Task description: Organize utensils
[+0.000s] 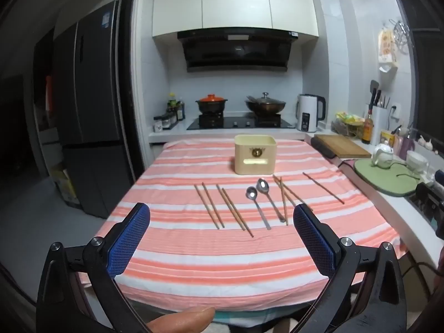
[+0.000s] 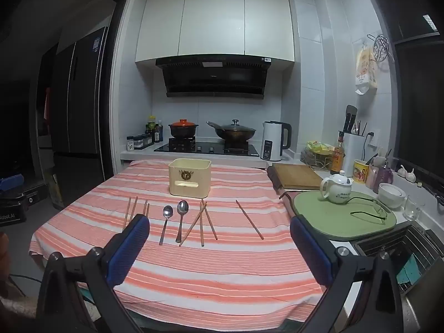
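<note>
Nearest the left wrist lens, my thumb (image 1: 186, 319) is showing at the bottom edge, and I am holding the left gripper (image 1: 221, 217) with its blue-padded jaws spread wide, gripping nothing, above the near part of the striped tablecloth (image 1: 211, 260). Taking the cream utensil box (image 1: 255, 154) as landmark, everything is lying on the cloth on its near side: two pairs of wooden chopsticks (image 1: 209, 205) toward its left, a small spoon (image 1: 258, 208) and a larger spoon (image 1: 270, 198) side by side just in front of it, crossed chopsticks (image 1: 284, 198) to the right of the spoons, and a lone chopstick (image 1: 323, 188) farther right, well apart from the box.

Nearest the right wrist lens, I am holding the right gripper (image 2: 219, 223) with its jaws wide apart and likewise nothing between them. From this side the utensil box (image 2: 190, 177) is sitting toward the far edge of the cloth, the two spoons (image 2: 174, 223) in front of it, crossed chopsticks (image 2: 202, 223) beside them, the lone chopstick (image 2: 249, 219) to the right, and chopstick pairs (image 2: 136, 211) partly hidden behind my left finger. A white teapot (image 2: 335, 190) is standing on a green mat (image 2: 347, 219) to the right of the box.
</note>
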